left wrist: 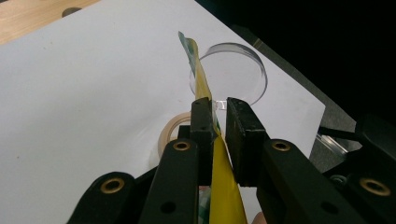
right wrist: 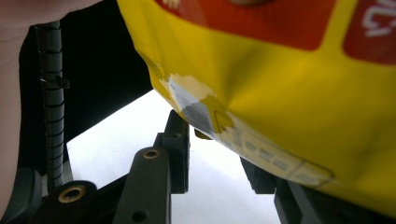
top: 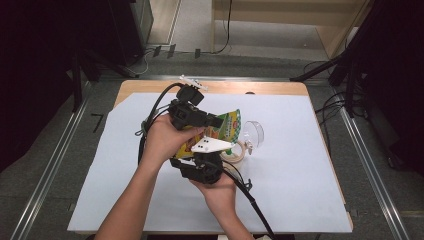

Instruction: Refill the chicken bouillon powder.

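Observation:
A yellow and green snack bag (top: 229,125) is held up over the middle of the table. In the left gripper view the snack bag (left wrist: 201,79) stands edge-on between the jaws of my left gripper (left wrist: 218,105), which is shut on it, with a thin slit left beside the right jaw. My left gripper (top: 219,121) reaches in from the left. My right gripper (top: 201,152) comes up from below the bag. In the right gripper view the bag (right wrist: 280,70) hangs over my right gripper (right wrist: 215,140), whose jaws stand wide open, the right tip hidden behind the bag.
A clear plastic cup (top: 254,132) lies on its side just right of the bag, with a roll of tape (top: 241,150) in front of it. A white sheet (top: 300,175) covers most of the wooden table (top: 150,86). Cables trail from both grippers.

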Motion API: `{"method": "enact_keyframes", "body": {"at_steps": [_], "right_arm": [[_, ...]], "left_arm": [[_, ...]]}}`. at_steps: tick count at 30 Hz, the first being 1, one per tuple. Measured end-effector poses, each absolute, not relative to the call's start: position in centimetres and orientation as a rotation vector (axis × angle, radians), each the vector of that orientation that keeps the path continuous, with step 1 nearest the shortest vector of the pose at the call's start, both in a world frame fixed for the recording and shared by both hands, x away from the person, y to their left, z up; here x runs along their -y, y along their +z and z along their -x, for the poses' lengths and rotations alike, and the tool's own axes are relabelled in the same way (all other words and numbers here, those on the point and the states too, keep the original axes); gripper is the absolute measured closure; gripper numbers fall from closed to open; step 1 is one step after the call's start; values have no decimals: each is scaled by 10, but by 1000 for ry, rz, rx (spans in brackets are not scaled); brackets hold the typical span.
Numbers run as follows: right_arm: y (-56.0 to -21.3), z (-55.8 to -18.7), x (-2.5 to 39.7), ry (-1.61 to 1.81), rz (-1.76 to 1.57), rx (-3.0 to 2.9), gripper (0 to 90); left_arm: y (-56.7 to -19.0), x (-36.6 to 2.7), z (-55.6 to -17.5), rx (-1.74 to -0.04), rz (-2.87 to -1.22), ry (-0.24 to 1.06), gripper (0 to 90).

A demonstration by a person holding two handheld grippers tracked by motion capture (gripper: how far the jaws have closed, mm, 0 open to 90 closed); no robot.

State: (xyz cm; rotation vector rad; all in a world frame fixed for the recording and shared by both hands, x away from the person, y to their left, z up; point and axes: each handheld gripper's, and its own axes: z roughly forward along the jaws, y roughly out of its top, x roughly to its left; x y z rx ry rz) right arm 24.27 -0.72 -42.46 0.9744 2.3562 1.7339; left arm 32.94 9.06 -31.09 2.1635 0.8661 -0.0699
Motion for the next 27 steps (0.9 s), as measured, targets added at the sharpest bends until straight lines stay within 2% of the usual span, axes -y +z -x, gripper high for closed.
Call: {"method": "enact_keyframes", "body": {"at_steps": [27], "right_arm": [[-428,-243,9,1736,-996,-2348,673]], "left_arm": [[-313,-86,-329,-868,-2177,-79,820]]}}
